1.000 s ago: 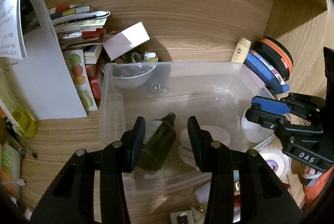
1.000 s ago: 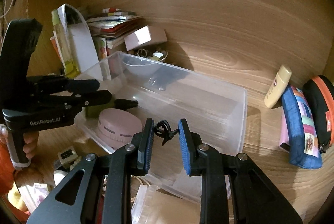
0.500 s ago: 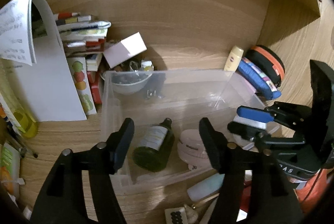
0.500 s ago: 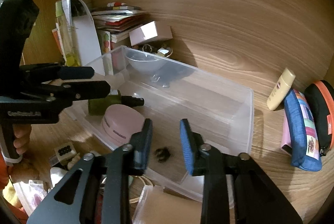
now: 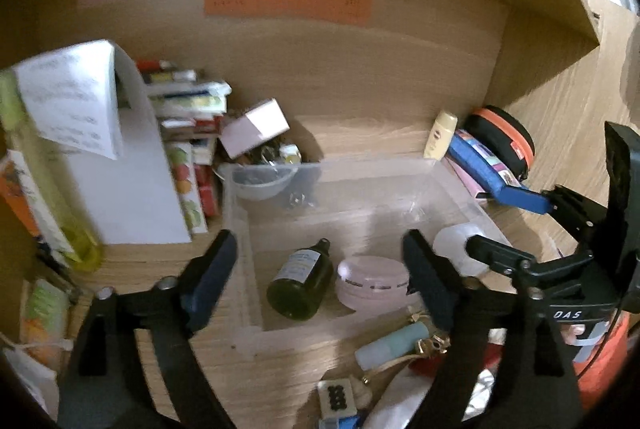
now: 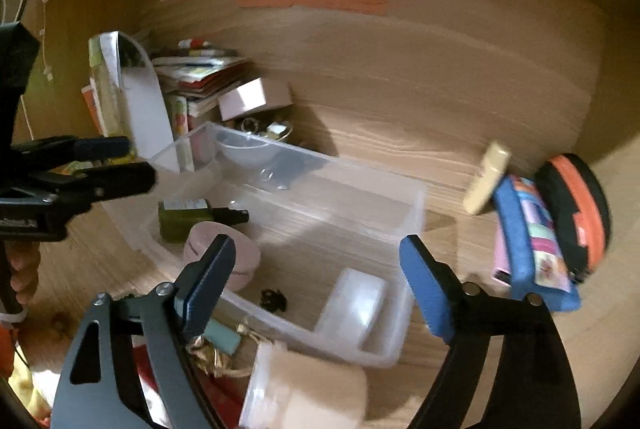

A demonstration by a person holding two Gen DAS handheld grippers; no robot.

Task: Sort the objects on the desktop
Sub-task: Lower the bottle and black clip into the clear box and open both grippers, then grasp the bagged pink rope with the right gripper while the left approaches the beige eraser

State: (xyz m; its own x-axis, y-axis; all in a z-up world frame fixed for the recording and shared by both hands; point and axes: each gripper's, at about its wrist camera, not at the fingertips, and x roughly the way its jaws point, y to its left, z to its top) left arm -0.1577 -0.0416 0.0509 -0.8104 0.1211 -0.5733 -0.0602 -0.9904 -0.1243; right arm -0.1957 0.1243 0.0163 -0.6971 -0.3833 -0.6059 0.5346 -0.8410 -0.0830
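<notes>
A clear plastic bin [image 5: 240, 229] [image 6: 412, 213] stands on the wooden desk. In it lie a dark green bottle [image 5: 302, 279] [image 6: 184, 215], a round pink case [image 5: 372, 281] [image 6: 218, 249] and a small black clip [image 6: 273, 299]. My left gripper [image 5: 320, 281] is open and empty above the bin's near end; it also shows in the right wrist view [image 6: 120, 165]. My right gripper [image 6: 316, 285] is open and empty over the bin; it also shows at the right of the left wrist view [image 5: 508, 225].
Books and a curled white sheet [image 5: 120, 157] stand at the left, with a pink box [image 5: 256, 127] and a bowl [image 5: 260, 181] behind the bin. A cream tube [image 6: 486, 177], a blue pouch [image 6: 532, 245] and an orange-black case [image 6: 576, 205] lie at the right. Small items [image 5: 396, 345] clutter the near edge.
My left gripper let go of the green bottle, opened wide and drew back and up. My right gripper dropped the black clip into the bin, opened wide and pulled back.
</notes>
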